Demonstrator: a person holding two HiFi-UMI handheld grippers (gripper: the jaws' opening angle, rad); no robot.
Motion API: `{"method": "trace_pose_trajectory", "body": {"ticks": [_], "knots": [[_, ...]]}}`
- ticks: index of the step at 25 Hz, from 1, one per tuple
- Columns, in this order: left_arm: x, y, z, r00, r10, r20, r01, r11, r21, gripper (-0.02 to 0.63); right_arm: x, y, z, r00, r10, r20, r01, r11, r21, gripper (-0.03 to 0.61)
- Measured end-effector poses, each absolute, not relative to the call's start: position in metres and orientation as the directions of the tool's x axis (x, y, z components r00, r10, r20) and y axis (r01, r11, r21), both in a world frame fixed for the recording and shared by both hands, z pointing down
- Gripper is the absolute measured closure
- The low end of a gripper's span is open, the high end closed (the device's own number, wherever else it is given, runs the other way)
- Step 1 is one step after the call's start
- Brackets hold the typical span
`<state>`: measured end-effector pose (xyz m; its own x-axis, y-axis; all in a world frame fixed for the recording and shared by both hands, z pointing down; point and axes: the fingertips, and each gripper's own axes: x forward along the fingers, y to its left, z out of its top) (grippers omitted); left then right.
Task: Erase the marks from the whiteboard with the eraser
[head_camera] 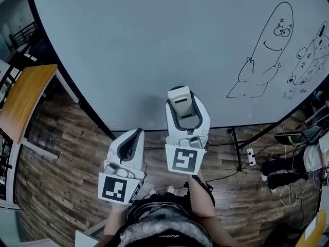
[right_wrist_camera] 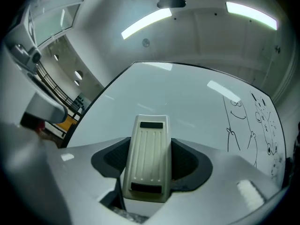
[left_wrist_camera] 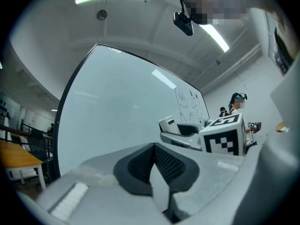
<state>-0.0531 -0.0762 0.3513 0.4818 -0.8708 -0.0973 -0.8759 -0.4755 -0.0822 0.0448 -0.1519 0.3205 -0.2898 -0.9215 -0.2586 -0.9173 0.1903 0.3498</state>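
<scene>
Whiteboard (head_camera: 128, 45) expanse between eraser (head_camera: 181, 101) and drawings (head_camera: 271, 47)

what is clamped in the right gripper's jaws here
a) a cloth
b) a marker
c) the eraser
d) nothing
C: the right gripper view shows the right gripper shut on the cream, ribbed eraser, which sits between its two dark pads and points toward the whiteboard.
</scene>
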Motion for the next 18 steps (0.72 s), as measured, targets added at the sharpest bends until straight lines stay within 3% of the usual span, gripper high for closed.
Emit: {"method": "trace_pose_trajectory", "body": {"ticks": [18], "knots": [[-0.011,-0.052,0.339,0.341,-0.929,-0.145,-0.937,-0.323,-0.132,0.609,0.072,-0.071,0.321,-0.449,-0.856,-0.256,-0.886,0.388,0.255,0.311]]}}
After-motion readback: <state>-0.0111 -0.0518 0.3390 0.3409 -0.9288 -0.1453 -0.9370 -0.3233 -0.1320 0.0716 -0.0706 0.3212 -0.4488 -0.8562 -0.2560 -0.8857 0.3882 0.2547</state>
